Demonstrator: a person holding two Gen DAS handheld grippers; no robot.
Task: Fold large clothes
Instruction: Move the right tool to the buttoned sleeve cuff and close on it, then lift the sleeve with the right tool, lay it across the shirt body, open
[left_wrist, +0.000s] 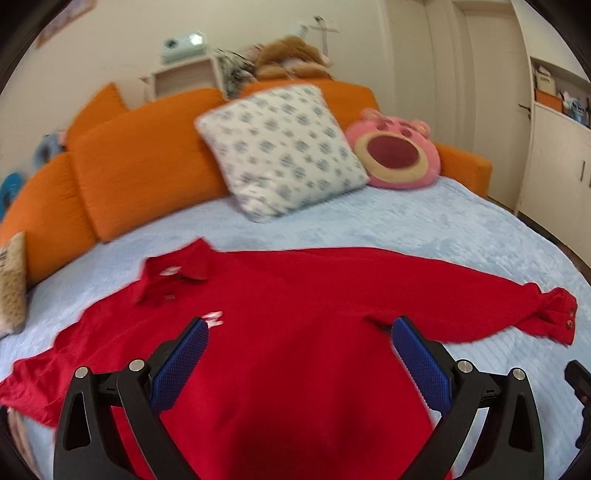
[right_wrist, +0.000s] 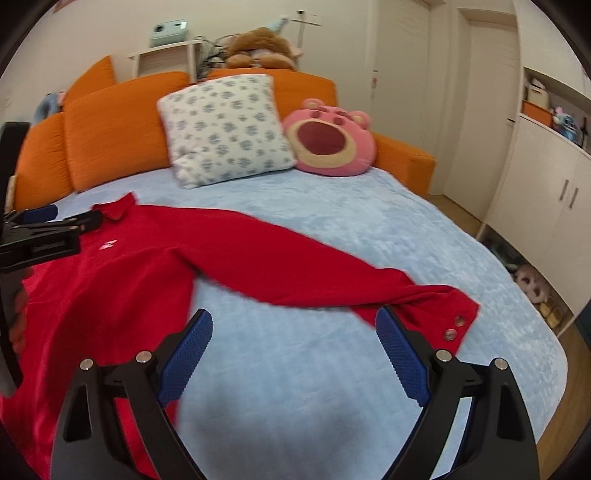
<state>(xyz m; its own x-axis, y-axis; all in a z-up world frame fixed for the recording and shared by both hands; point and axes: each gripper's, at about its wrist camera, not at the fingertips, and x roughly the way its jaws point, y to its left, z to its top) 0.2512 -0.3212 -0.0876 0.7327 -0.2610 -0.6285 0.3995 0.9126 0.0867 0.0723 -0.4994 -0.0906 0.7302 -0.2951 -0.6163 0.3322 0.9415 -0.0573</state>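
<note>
Left wrist view: we see red shirt (left_wrist: 295, 332) spread flat on blue bedspread (left_wrist: 424, 225), collar far-left, body under us, long sleeve running right to cuff (left_wrist: 554, 314). Left gripper (left_wrist: 299, 328) stands wide, nothing between pads, hovering over chest.

Right wrist view: sleeve lies crosswise, far-left to near-right, cuff just beyond right gripper (right_wrist: 295, 325), whose jaws gape, empty. We judge right hand nearer cuff; sleeve fold inward, leftward, comes next.

Both the left gripper (left_wrist: 299, 325) and right gripper (right_wrist: 293, 317) tilt downward, jaws spread wide, empty.
</note>
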